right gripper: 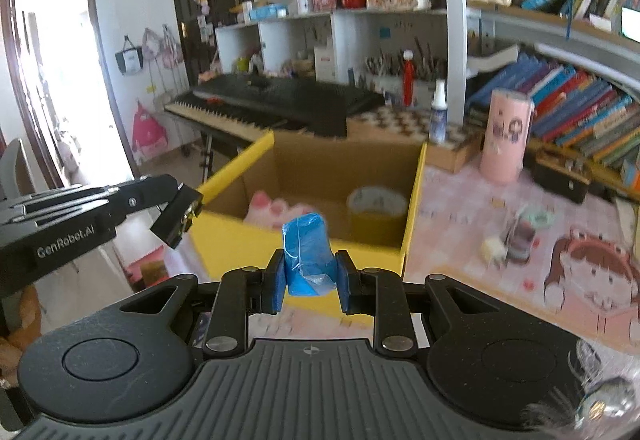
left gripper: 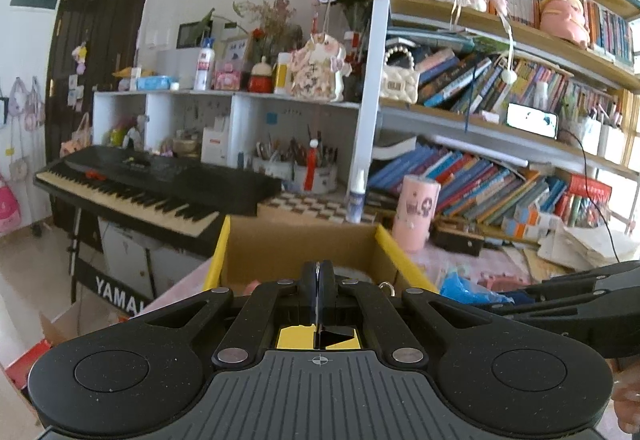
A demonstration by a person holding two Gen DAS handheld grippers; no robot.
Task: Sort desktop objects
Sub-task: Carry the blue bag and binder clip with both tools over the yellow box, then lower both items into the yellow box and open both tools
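The right gripper [right gripper: 311,280] pinches the blue packet [right gripper: 306,254] upright just short of the yellow box [right gripper: 412,208] straight ahead, while the left gripper [left gripper: 319,280], fingers closed empty, hovers beside it.

keyboard stand panel [left gripper: 120,294]: "YAMA…" cut off | left gripper [right gripper: 176,218] arm: "GenRobot.AI"

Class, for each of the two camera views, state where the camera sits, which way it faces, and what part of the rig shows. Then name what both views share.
Left wrist view: on the left gripper, jaws shut, facing the yellow-rimmed cardboard box and bookshelves; the right gripper's arm shows at right.
Right wrist view: on the right gripper, clamping a blue plastic-wrapped packet before the box; the left gripper shows at left.
Shared: box, black keyboard, pink cylindrical tin.
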